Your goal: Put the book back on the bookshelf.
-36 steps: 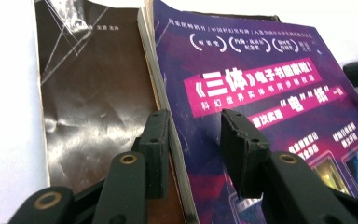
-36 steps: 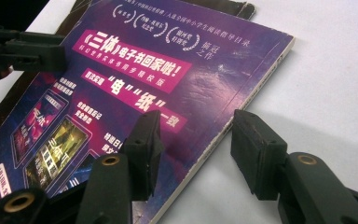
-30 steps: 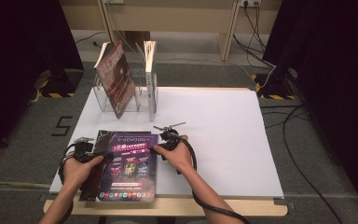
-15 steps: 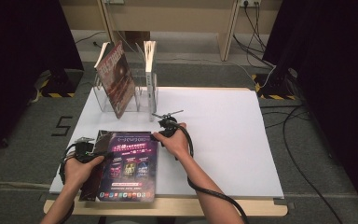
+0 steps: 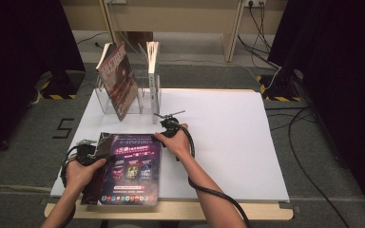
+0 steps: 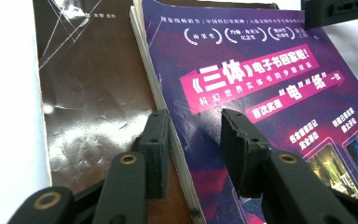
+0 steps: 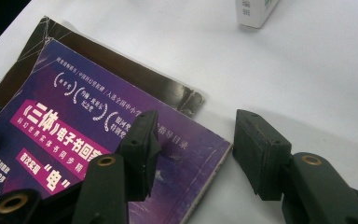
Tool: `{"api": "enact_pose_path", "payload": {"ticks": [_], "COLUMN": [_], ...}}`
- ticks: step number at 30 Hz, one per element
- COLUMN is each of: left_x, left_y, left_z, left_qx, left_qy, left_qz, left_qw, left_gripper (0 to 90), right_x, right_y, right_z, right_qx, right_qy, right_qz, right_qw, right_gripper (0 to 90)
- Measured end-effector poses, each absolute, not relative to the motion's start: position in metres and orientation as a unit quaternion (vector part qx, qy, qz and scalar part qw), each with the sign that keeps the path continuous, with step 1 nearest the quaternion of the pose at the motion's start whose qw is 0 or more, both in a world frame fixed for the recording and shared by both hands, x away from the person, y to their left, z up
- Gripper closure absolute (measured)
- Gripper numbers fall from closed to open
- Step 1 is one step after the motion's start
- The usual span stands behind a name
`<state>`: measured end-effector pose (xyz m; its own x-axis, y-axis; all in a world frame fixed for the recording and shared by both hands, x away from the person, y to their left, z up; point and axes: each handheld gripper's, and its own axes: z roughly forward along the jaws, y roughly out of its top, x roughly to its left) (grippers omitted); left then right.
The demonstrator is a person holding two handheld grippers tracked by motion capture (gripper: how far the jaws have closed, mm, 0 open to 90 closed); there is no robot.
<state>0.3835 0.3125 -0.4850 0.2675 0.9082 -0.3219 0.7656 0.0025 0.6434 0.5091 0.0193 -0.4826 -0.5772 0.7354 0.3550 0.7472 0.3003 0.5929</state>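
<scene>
Purple book (image 5: 130, 168) flat on the white table (image 5: 228, 142), near the front left corner, lying on top of a dark brown book (image 6: 93, 93) whose cover pokes out past its far and left edges. Left gripper (image 5: 91, 153) at the purple book's left edge, jaws set about half apart and straddling that edge in the left gripper view (image 6: 193, 144): one jaw over the brown cover, the other over the purple one; cannot tell whether the pads press on anything. Right gripper (image 5: 169, 118) just off the purple book's far right corner, jaws wide and just been opening, nothing clamped between them. In the right gripper view (image 7: 193, 149), one jaw above the purple cover's corner, the other above bare table, with the book's edge running between. Clear rack (image 5: 148, 97) at the table's far left, well apart from both grippers, with a red-covered book (image 5: 119, 78) leaning in it and a pale book (image 5: 153, 59) standing upright beside
</scene>
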Motion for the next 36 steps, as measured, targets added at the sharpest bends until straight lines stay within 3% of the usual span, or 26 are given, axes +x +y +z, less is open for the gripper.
{"api": "enact_pose_path", "payload": {"ticks": [25,36], "left_x": [0.379,0.378], "left_y": [0.305,0.303], "left_z": [-0.484,-0.484], "left_qx": [0.697,0.695], "left_qy": [0.604,0.605], "left_qz": [0.119,0.123], "left_qw": [0.366,0.369], "left_gripper": [64.1,64.8], "right_x": [0.504,0.503], "right_y": [0.012,0.003], "right_z": [-0.483,-0.481], "right_qx": [-0.520,-0.533], "right_qy": [-0.756,-0.754], "right_qz": [-0.395,-0.373], "right_qw": [0.041,0.092], "right_gripper": [53.2,49.7]}}
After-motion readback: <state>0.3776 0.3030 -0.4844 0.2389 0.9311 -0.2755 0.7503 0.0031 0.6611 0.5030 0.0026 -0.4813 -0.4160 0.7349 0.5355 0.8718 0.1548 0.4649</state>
